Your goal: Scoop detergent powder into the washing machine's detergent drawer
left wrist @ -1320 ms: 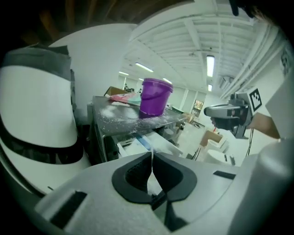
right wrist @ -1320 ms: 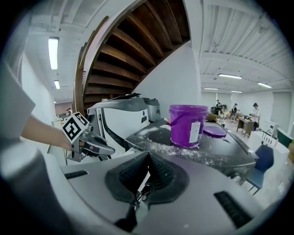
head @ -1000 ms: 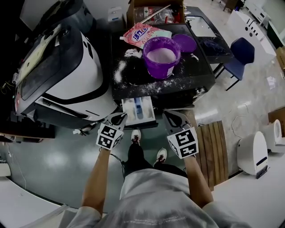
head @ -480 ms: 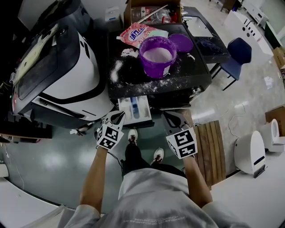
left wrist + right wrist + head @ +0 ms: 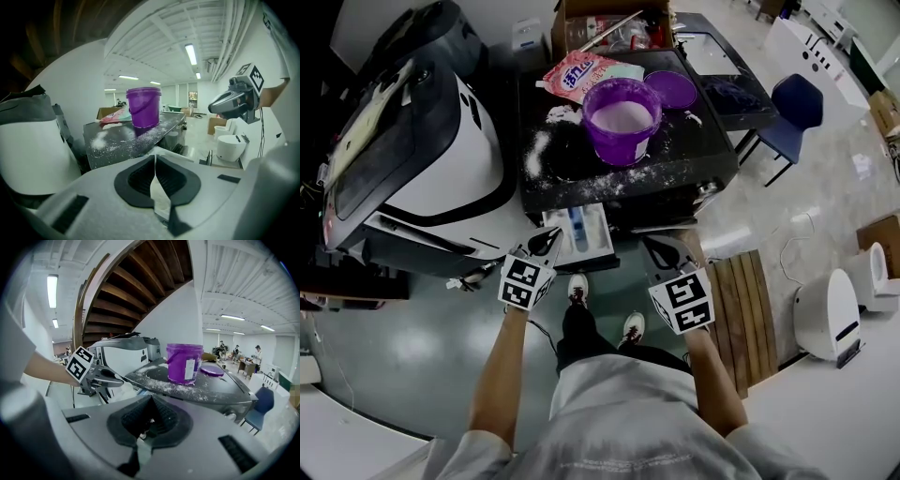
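Observation:
The detergent drawer stands pulled out from the front of the black-topped washing machine. On its powder-strewn top stands an open purple bucket of white powder, with its purple lid and a pink detergent bag beside it. My left gripper is shut and empty at the drawer's front left corner. My right gripper is shut and empty, just right of the drawer's front.
A large white and black machine stands close on the left. A blue chair is at the right, a wooden pallet and a white appliance on the floor. A cardboard box sits behind the bucket.
The left gripper has edged nearer the drawer's front left corner. The view has drifted slightly. Both grippers remain shut.

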`<act>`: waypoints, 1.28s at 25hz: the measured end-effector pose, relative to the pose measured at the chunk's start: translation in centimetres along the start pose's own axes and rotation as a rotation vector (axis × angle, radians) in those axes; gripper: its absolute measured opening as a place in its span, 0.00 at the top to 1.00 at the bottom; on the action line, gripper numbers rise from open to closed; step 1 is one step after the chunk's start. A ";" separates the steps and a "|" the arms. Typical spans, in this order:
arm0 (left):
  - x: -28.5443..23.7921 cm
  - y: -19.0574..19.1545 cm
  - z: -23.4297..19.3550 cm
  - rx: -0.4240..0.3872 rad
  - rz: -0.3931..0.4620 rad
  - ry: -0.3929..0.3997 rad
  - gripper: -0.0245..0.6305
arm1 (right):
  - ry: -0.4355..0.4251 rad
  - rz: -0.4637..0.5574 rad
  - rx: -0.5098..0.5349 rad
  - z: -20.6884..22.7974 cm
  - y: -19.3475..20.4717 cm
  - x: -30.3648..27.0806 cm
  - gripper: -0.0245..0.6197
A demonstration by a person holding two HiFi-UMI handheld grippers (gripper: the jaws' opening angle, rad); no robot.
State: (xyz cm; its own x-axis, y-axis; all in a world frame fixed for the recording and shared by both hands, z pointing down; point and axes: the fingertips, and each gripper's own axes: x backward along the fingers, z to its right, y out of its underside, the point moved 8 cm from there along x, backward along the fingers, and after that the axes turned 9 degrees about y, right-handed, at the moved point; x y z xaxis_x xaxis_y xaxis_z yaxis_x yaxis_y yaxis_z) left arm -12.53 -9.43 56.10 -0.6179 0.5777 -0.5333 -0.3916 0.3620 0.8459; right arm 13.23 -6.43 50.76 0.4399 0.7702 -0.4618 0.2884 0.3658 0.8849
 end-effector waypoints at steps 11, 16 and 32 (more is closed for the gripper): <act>-0.4 -0.4 1.0 -0.363 -0.161 -0.068 0.94 | 0.004 -0.007 -0.006 0.6 0.1 -0.3 0.95; -0.8 -0.4 2.3 -0.589 -0.262 -0.078 0.94 | 0.001 -0.009 -0.011 0.6 0.4 -0.3 0.95; 0.0 -0.7 4.3 -1.012 -0.357 -0.281 0.94 | 0.000 -0.010 -0.011 0.6 0.4 0.0 0.95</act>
State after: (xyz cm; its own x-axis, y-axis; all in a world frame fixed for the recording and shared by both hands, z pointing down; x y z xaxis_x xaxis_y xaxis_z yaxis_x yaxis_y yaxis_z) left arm -9.29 -6.55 55.54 -0.2325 0.7509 -0.6181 -0.9716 -0.1505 0.1827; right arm 13.89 -6.56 51.08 0.4368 0.7664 -0.4709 0.2838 0.3794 0.8806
